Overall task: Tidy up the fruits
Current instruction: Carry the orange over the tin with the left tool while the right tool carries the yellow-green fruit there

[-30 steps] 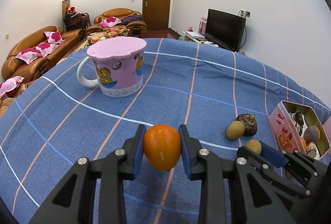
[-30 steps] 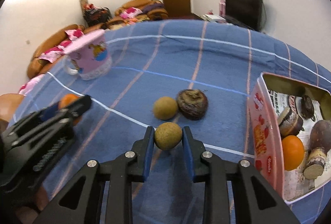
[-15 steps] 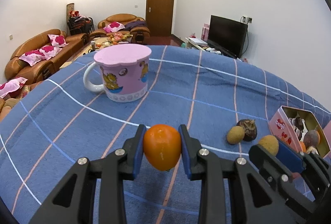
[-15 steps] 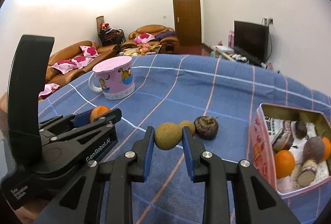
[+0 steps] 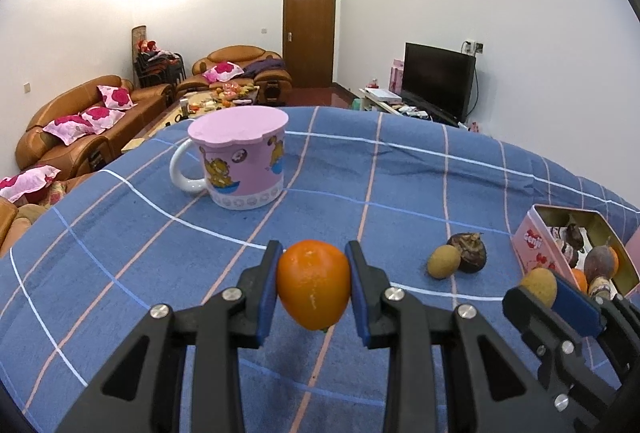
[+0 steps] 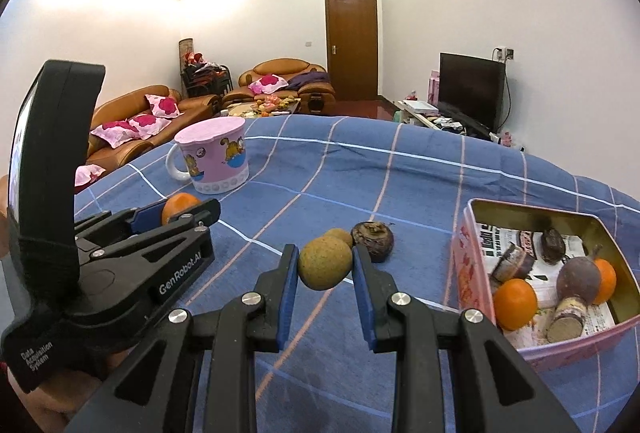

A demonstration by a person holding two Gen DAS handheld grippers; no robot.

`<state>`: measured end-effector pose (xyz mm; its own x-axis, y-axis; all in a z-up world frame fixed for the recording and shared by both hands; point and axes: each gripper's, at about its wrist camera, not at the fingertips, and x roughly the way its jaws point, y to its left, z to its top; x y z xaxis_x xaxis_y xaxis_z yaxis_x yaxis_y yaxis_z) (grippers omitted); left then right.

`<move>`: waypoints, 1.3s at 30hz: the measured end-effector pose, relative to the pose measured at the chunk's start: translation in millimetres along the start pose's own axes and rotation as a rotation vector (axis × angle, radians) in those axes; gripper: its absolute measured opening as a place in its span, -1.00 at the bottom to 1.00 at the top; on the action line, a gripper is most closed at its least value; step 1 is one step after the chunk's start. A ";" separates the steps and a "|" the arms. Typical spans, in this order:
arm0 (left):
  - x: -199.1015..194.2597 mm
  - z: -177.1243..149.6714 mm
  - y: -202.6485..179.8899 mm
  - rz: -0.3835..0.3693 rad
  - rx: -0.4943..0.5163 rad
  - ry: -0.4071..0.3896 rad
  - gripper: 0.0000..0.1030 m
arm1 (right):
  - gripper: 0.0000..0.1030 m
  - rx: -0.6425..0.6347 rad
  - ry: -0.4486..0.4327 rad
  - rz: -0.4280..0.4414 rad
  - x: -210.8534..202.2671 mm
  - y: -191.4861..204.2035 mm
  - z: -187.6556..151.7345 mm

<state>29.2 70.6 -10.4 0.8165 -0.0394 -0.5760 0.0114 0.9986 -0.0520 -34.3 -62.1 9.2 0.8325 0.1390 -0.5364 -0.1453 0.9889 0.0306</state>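
Both pinching: left fingers (image 5: pixel 313 287) w/ orange (image 5: pixel 313 283), right fingers (image 6: pixel 325 269) w/ brown fruit (image 6: pixel 324 267); tin (image 6: pixel 532 211) cut off.

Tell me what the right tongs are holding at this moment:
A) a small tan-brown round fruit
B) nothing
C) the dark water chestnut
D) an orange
A: the right tongs are shut on a small tan-brown fruit, lifted off the blue cloth; the orange is in the left tongs, and the dark water chestnut lies on the cloth.
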 end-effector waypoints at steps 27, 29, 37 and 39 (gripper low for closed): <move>-33.2 -20.1 -65.2 -0.067 0.099 -0.038 -0.35 | -0.43 0.050 -0.014 -0.059 -36.9 -48.2 -19.8; -34.7 -20.8 -73.6 -0.075 0.110 -0.039 -0.35 | -0.43 0.054 -0.017 -0.068 -39.8 -54.3 -21.1; -42.1 -25.5 -106.6 -0.104 0.160 -0.045 -0.35 | -0.43 0.072 -0.024 -0.096 -51.2 -80.9 -26.3; -43.9 -26.8 -114.8 -0.110 0.173 -0.047 -0.35 | -0.43 0.076 -0.028 -0.110 -54.0 -88.5 -27.4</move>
<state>-23.5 -43.2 -1.1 0.8308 -0.1507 -0.5358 0.1977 0.9798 0.0309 -81.1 -158.5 12.4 0.8561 0.0299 -0.5160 -0.0123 0.9992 0.0375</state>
